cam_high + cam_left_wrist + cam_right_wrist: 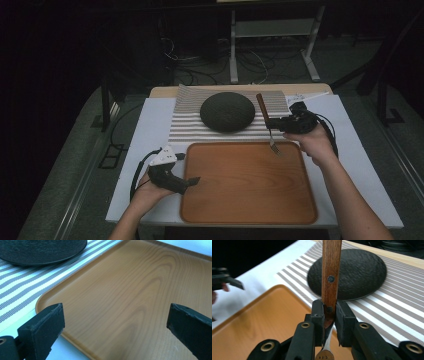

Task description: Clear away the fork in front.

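- The fork [268,125] is up in the air over the far right corner of the wooden tray [248,210], at about 1 o'clock from the tray's middle.
- Its long axis runs roughly 11 to 5 in the high view: wooden handle [331,270] pointing up and away, tines down over the tray.
- The right tongs [276,123] are clamped shut on the fork right where the handle meets the metal neck, with the handle sticking out past the tips.
- The left tongs [192,181] sit wide open with nothing in them, at the tray's left edge, around 8 o'clock, well away from the fork.
- The dark round plate [227,111] rests on the striped mat [190,125] on the table, just behind the tray.
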Demonstrator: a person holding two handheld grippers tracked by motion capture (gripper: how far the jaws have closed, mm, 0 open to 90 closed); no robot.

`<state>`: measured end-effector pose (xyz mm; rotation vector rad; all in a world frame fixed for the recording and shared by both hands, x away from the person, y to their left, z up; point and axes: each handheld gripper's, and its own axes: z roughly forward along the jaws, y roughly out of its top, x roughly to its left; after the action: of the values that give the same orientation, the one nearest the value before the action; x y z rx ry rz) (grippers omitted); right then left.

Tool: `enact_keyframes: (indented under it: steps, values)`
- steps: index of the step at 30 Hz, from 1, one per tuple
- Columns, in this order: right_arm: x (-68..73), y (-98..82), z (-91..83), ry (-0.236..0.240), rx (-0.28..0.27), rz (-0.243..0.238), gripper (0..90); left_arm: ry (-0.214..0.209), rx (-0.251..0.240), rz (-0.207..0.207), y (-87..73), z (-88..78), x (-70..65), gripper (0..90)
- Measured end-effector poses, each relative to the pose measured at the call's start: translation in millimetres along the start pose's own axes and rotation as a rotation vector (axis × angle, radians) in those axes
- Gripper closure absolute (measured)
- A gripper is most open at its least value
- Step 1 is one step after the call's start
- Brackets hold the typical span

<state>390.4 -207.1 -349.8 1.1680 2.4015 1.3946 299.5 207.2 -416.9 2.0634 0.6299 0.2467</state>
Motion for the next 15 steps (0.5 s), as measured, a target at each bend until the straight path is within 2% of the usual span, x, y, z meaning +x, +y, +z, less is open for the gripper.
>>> enact_keyframes:
  steps: [8,15]
  values:
    - [21.8,-16.9,-9.9,0.080,-0.030,-0.044,77.4,0.013,-0.009,-0.020,0.4,-1.0,0.5,1.3]
    - [42.6,-36.0,-12.2,0.106,-0.027,-0.078,77.4,0.016,-0.005,-0.008,-0.1,-1.6,-3.4,1.3]
